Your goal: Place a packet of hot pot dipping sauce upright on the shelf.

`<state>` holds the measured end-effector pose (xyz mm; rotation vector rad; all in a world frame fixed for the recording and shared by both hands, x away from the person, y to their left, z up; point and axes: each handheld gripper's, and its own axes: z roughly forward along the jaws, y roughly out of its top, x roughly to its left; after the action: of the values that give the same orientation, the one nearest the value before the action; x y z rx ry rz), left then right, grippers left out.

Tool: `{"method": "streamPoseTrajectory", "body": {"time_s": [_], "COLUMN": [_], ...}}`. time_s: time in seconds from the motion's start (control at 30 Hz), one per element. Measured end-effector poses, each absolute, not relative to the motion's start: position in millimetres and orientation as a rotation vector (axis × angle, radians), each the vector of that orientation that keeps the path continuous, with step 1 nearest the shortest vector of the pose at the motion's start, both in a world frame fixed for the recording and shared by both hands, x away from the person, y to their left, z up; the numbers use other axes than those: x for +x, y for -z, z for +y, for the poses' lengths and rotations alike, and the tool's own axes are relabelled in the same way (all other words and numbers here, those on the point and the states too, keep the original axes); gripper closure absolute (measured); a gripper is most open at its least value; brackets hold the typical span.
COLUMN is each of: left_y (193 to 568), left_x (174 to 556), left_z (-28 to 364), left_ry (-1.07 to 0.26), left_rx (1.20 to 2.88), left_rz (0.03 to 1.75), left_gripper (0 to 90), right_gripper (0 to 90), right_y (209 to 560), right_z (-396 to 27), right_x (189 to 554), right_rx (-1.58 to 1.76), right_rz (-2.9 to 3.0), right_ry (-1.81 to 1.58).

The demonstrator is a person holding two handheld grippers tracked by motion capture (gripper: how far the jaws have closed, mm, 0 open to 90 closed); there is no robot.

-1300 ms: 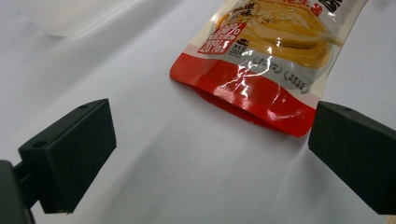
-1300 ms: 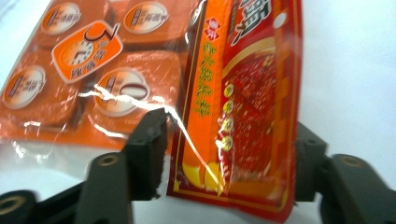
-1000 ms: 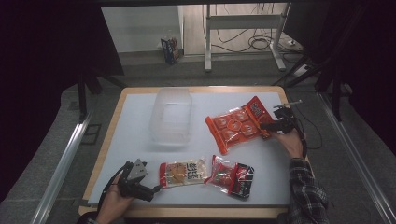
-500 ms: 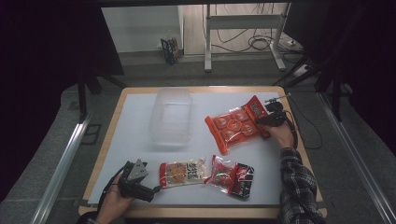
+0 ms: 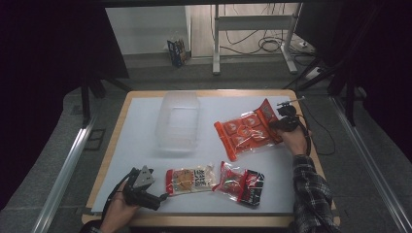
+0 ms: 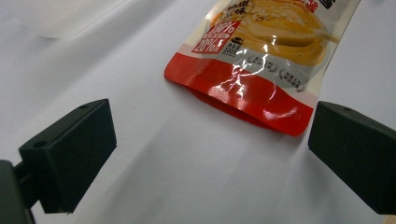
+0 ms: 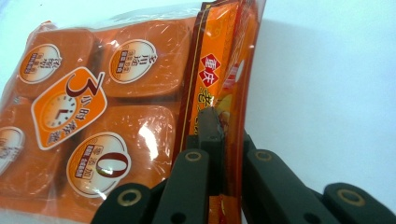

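right gripper (image 7: 224, 140) has just closed its jaws on the orange pack's (image 5: 248, 131) edge (seal flap pinched) | pack flat at table's (image 5: 145, 121) right | left gripper (image 5: 163, 196) spread, idle by pouch (image 6: 261, 60) | bin (image 5: 177, 121) empty: nothing packed yet

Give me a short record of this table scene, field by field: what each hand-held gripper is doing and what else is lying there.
right hand-held gripper: jaws just closed, shut on orange multipack header edge
left hand-held gripper: open, short of red-ended snack pouch
other pack: red and black packet
container: clear plastic tub, standing apart
surface: white table
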<state>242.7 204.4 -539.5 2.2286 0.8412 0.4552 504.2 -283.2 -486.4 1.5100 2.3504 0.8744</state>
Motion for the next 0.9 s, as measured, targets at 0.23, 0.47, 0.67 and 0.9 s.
{"method": "streamPoseTrajectory", "body": {"time_s": [0.23,0.47,0.67,0.9], "left_y": [539.1,539.2,538.8,538.2], "left_x": [242.3,241.9,241.8,241.6], "left_z": [204.3,203.3,203.6,204.1], "left_ry": [-0.459,-0.458,-0.463,-0.464], "left_rx": [2.228,2.233,2.228,2.223], "left_rz": [0.836,0.832,0.832,0.833], "left_gripper": [1.0,1.0,1.0,1.0], "right_gripper": [88.6,88.6,88.6,88.6], "right_y": [468.2,447.0,425.0,402.9], "right_z": [-277.9,-274.6,-267.4,-257.3], "right_x": [495.7,484.8,476.0,468.2], "right_rx": [1.381,1.361,1.343,1.294], "right_rz": [2.354,2.334,2.31,2.307], "right_ry": [-0.865,-0.902,-0.975,-1.031]}}
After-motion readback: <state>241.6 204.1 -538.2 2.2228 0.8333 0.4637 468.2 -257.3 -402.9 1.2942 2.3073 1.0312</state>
